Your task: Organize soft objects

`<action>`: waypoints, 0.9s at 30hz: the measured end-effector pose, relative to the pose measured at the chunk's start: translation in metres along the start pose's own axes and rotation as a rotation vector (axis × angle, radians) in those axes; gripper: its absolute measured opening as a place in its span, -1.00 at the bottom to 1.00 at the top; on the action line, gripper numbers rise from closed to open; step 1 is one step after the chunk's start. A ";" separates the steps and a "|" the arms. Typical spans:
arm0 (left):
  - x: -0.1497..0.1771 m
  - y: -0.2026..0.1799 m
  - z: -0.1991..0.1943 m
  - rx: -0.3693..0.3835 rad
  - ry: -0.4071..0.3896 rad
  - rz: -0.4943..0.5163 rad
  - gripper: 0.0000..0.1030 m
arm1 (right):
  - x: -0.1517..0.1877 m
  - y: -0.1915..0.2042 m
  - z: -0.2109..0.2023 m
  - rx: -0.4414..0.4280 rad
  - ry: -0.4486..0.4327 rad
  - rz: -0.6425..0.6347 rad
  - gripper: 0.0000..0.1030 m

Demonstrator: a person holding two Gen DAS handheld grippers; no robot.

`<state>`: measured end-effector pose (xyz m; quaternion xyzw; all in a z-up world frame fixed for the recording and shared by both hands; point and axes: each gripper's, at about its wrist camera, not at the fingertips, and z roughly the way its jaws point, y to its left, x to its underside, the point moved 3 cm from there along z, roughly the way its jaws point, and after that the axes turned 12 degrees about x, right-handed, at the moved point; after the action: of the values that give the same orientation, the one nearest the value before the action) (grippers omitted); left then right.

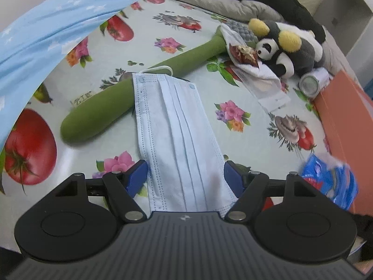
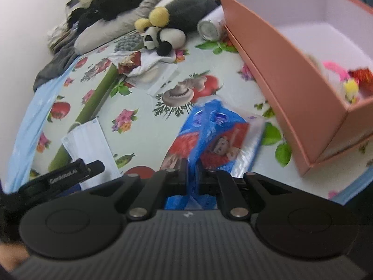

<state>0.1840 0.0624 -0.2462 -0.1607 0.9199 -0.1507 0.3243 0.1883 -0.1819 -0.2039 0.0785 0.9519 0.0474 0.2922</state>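
At the bottom centre of the right wrist view, the right gripper (image 2: 191, 170) is clamped on one blue packet (image 2: 209, 135). "GenRobot.AI" is read on the left gripper (image 2: 70, 175) at lower left. Its jaws are spread either side of one face mask (image 1: 177, 135). Further up, one pink box (image 2: 291, 70) is seen at upper right and two plush toys (image 2: 167, 23) at top centre.

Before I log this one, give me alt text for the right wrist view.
The right tongs are shut on a blue and red plastic packet lying on a flowered tablecloth. An open orange box stands to the right, and a face mask, plush panda and can lie beyond.
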 end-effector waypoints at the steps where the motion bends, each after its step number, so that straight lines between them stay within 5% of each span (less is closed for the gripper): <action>1: 0.000 -0.002 0.002 -0.006 0.006 0.018 0.46 | -0.001 -0.001 -0.001 -0.001 -0.004 -0.016 -0.84; 5: 0.000 -0.005 0.005 -0.009 0.020 0.049 0.36 | -0.002 -0.001 0.001 0.012 -0.012 -0.069 -0.84; 10: -0.001 -0.006 0.007 -0.021 0.027 0.074 -0.17 | -0.001 -0.001 0.006 0.014 -0.026 -0.084 -0.77; 12: -0.002 -0.006 0.008 -0.014 0.032 0.073 -0.22 | -0.001 -0.002 0.007 0.012 -0.019 -0.072 -0.68; 14: -0.003 -0.005 0.008 0.006 0.036 0.069 -0.40 | -0.001 -0.004 0.009 0.001 -0.015 -0.055 -0.10; 16: -0.004 -0.003 0.008 0.012 0.034 0.057 -0.49 | -0.001 -0.005 0.011 -0.021 -0.015 -0.028 0.20; 24: -0.002 0.000 0.008 0.062 0.010 0.009 -0.83 | 0.007 0.007 0.026 0.022 -0.041 -0.115 0.18; 27: -0.001 -0.001 0.004 0.078 0.003 0.000 -0.85 | 0.010 0.011 0.030 0.058 -0.075 -0.168 -0.35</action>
<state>0.1873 0.0614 -0.2481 -0.1477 0.9139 -0.1865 0.3288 0.1985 -0.1681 -0.2323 0.0086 0.9445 -0.0076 0.3284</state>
